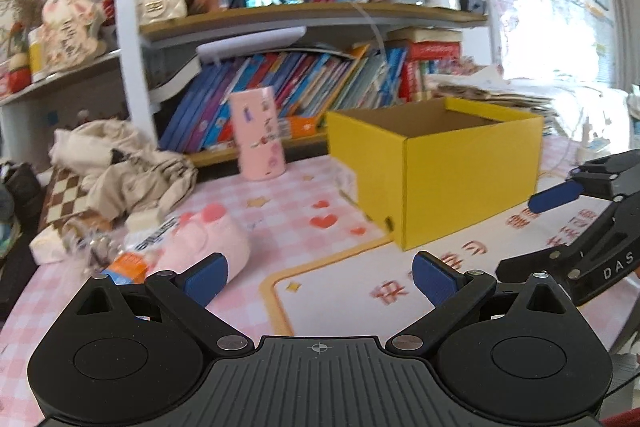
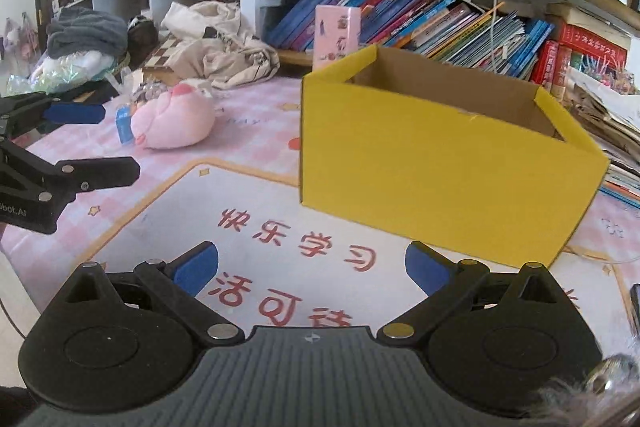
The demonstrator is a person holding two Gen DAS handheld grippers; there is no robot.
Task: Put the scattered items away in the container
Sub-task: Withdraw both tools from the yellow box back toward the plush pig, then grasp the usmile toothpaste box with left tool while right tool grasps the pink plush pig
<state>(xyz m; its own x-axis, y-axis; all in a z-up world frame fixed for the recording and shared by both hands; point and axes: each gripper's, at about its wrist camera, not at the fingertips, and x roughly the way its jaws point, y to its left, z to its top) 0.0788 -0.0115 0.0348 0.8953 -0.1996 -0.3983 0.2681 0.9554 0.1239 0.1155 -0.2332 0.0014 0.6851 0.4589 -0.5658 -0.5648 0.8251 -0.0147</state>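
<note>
An open yellow cardboard box (image 1: pixel 440 179) (image 2: pixel 440 167) stands on the pink checked desk mat (image 1: pixel 304 203), and what shows of its inside looks bare. A pink plush toy (image 1: pixel 204 235) (image 2: pixel 172 123) lies to its left, beside a small orange and blue carton (image 1: pixel 128 267) (image 2: pixel 124 125). My left gripper (image 1: pixel 320 277) (image 2: pixel 104 143) is open and holds nothing, its left pad just in front of the plush. My right gripper (image 2: pixel 312 269) (image 1: pixel 532 231) hovers open over the mat's white panel, in front of the box.
A tall pink carton (image 1: pixel 260 135) (image 2: pixel 336 35) stands by the bookshelf (image 1: pixel 304 83). Crumpled beige cloth (image 1: pixel 120 163) and a checkered box (image 1: pixel 64 199) lie at the left. Stacked papers (image 2: pixel 608 115) sit right of the yellow box. A dark phone edge (image 2: pixel 634 307) shows at far right.
</note>
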